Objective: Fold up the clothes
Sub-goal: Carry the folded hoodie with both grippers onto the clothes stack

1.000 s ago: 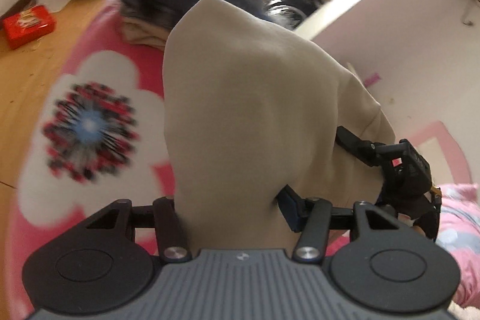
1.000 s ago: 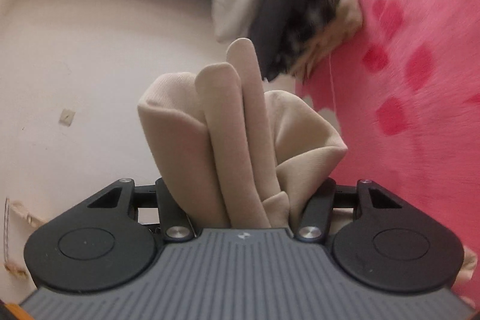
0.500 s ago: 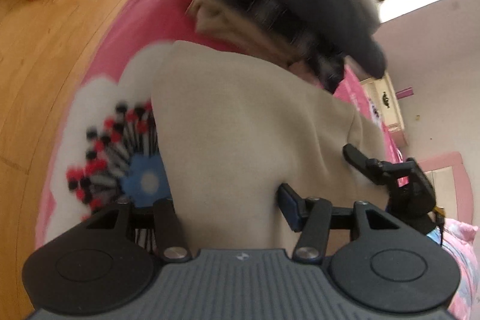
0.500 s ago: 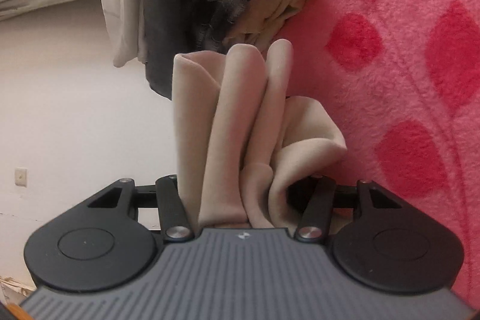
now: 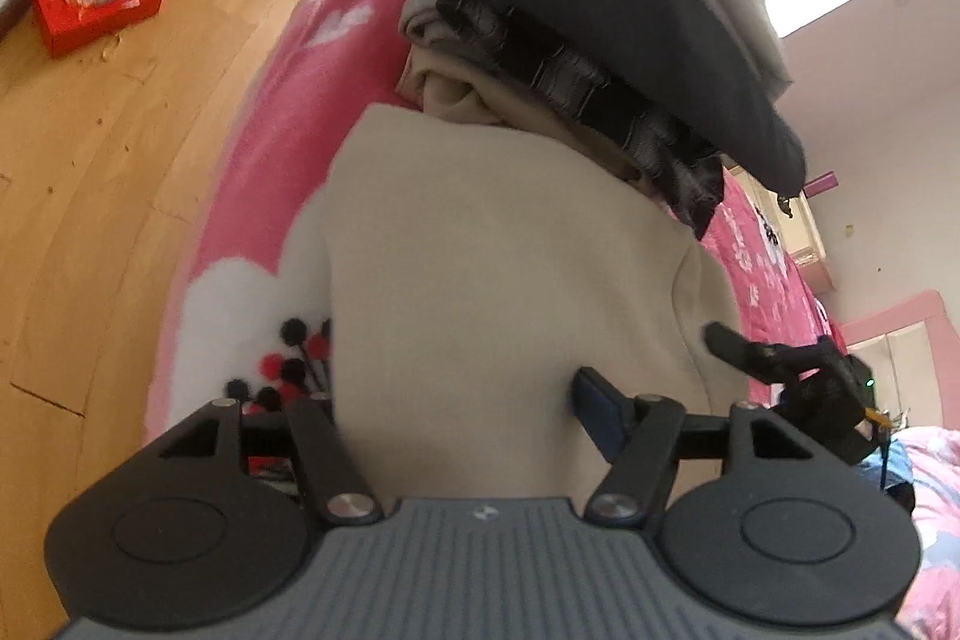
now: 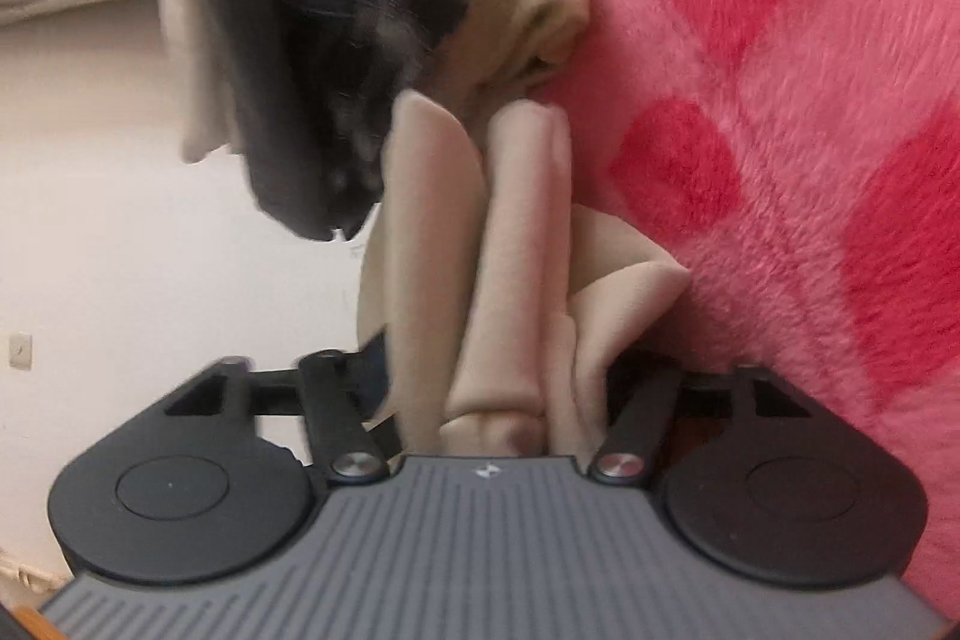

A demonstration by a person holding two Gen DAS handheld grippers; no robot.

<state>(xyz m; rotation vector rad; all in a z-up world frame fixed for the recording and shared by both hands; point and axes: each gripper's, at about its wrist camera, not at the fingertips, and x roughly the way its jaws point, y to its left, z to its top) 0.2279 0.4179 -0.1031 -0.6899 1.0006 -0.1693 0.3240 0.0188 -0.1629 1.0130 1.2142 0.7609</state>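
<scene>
Nearest, the left hand-held gripper (image 5: 456, 394) pinches a folded beige garment (image 5: 498, 268), whose smooth panel spreads over the pink bed blanket (image 5: 264, 148). The right hand-held gripper (image 6: 498, 388) clamps the same garment's bunched folds at its right edge. Just beyond, touching the beige cloth, sits a pile of folded clothes (image 5: 600, 40). Far left, a red box (image 5: 96, 1) lies on the wooden floor (image 5: 90, 196).
</scene>
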